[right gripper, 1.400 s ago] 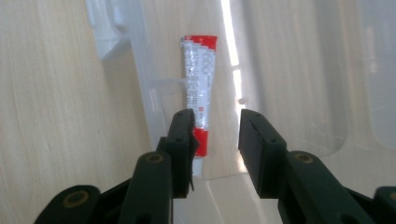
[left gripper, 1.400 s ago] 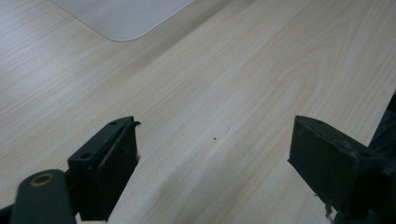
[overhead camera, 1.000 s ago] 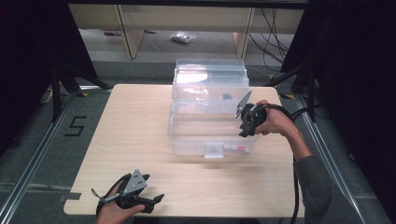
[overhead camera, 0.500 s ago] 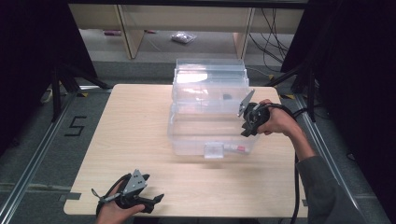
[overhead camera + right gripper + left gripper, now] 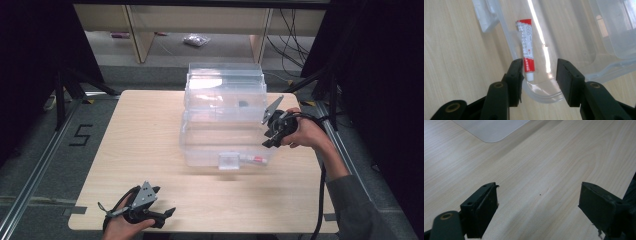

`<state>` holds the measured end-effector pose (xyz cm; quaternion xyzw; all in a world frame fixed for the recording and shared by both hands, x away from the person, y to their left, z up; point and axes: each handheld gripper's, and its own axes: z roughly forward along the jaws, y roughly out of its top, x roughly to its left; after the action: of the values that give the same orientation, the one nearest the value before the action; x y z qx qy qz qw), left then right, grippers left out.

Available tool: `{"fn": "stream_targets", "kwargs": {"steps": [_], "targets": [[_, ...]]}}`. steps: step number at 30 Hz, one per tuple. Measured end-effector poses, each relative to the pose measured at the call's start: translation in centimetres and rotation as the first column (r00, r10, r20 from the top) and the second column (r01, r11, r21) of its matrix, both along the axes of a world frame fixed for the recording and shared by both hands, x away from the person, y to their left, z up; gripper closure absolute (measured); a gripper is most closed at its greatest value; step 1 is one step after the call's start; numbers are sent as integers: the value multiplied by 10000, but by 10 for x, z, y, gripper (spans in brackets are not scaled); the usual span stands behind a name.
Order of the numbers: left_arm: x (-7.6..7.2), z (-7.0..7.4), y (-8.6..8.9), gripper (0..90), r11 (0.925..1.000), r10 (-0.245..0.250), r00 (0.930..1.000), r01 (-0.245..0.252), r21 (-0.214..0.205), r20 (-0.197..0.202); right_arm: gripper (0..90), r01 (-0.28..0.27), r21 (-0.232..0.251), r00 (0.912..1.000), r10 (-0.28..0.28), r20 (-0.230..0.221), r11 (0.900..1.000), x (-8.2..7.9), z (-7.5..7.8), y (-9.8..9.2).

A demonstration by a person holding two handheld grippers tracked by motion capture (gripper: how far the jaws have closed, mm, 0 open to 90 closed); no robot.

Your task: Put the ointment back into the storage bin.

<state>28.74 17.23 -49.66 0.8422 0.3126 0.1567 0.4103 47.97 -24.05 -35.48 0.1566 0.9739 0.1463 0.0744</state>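
Right gripper (image 5: pixel 539 75): jaws just been opening, nothing pinched, poised above the clear plastic bin's (image 5: pixel 544 96) corner rim. Red-and-white tube (image 5: pixel 526 48) lies inside the bin (cap end nearest the jaws). Left gripper (image 5: pixel 539 212): spread wide over the wooden table (image 5: pixel 564 157).

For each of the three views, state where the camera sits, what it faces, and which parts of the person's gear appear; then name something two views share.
High view: above the near edge, looking down on the table; forearms, left gripper, right gripper.
Left gripper view: rides the gripper, faces bare tabletop between open jaws.
Right gripper view: faces the clear plastic box, jaws just opening, off the red-and-white tube.
Shared: box and tube, high and right views.
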Motion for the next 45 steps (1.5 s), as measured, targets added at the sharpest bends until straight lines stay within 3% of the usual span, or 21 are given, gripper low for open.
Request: {"fn": "stream_targets", "kwargs": {"steps": [6, 10, 16, 18, 25, 26, 28, 30, 31, 32, 33, 34, 36, 37, 38, 39, 40, 42, 43, 44, 45], "targets": [[0, 0, 0, 151, 10000, 33, 10000, -33, -27, -4, 508, 618, 492, 9975, -633, 308, 9969, -9, 0, -2], [0, 0, 0, 151, 10000, 2, 10000, -2, 12, 10, 454, 664, 818, 9970, -694, 355, 9944, -14, -2, -4], [0, 0, 0, 151, 10000, 19, 10000, -19, 2, -10, 370, 1505, 1468, 9863, -1585, 447, 9777, -21, -2, -6], [0, 0, 0, 151, 10000, -17, 10000, 17, 75, -9, 335, 1987, 1828, 9769, -2096, 420, 9629, -26, -2, -6], [0, 0, 0, 151, 10000, 6, 10000, -6, 29, 2, 298, 2423, 2312, 9651, -2584, 417, 9423, -38, -5, -6], [0, 0, 0, 151, 10000, 21, 10000, -21, 45, 26, 296, 2639, 2324, 9610, -2759, 202, 9361, -41, -5, -5], [0, 0, 0, 151, 10000, 8, 10000, -8, 18, 17, 292, 2420, 2420, 9650, -2591, 411, 9396, -41, -6, -5], [0, 0, 0, 151, 10000, -13, 10000, 13, 26, 25, 261, 3003, 2592, 9490, -3150, 159, 9179, -48, -7, -4], [0, 0, 0, 151, 10000, -7, 10000, 6, 23, 28, 260, 2706, 2689, 9574, -2876, 254, 9244, -48, -8, -5], [0, 0, 0, 151, 10000, -7, 10000, 6, 23, 28, 260, 2706, 2689, 9574, -2876, 254, 9244, -48, -8, -5], [0, 0, -1, 151, 9999, 37, 10000, -37, -94, 41, 234, 3017, 2794, 9475, -3192, 184, 9116, -52, -11, -5], [0, 0, -1, 151, 9999, 37, 10000, -37, -94, 41, 231, 2892, 2811, 9505, -3094, 292, 9151, -52, -12, -5], [0, 0, 0, 151, 10000, 12, 10000, -12, -27, 28, 238, 3183, 2858, 9419, -3358, 129, 9039, -59, -13, -5], [0, 0, -1, 151, 9999, 51, 10000, -51, -101, 24, 234, 2885, 3024, 9496, -3119, 309, 9084, -59, -16, -6], [0, 0, -1, 151, 9999, 40, 10000, -40, -95, 43, 232, 3032, 3010, 9445, -3272, 313, 9041, -61, -15, -7], [0, 0, 0, 151, 10000, 20, 10000, -19, -24, 58, 226, 3290, 3145, 9345, -3550, 276, 8904, -64, -17, -6], [0, 0, 0, 151, 10000, 1, 10000, -1, 8, 54, 220, 3046, 3078, 9414, -3341, 468, 9014, -65, -17, -8], [0, 0, 0, 151, 10000, 4, 10000, -4, 5, 35, 221, 3321, 3321, 9308, -3638, 363, 8828, -71, -20, -6], [0, 0, -1, 151, 9999, 59, 10000, -58, -125, 25, 219, 3138, 3315, 9382, -3442, 354, 8897, -72, -20, -9], [0, 1, 0, 151, 9998, -35, 10000, 34, 176, 66, 218, 3188, 3443, 9345, -3536, 417, 8831, -73, -22, -9], [0, 0, 0, 151, 10000, 23, 10000, -24, 96, 62, 219, 3189, 3404, 9363, -3497, 314, 8845, -75, -22, -10]]}}
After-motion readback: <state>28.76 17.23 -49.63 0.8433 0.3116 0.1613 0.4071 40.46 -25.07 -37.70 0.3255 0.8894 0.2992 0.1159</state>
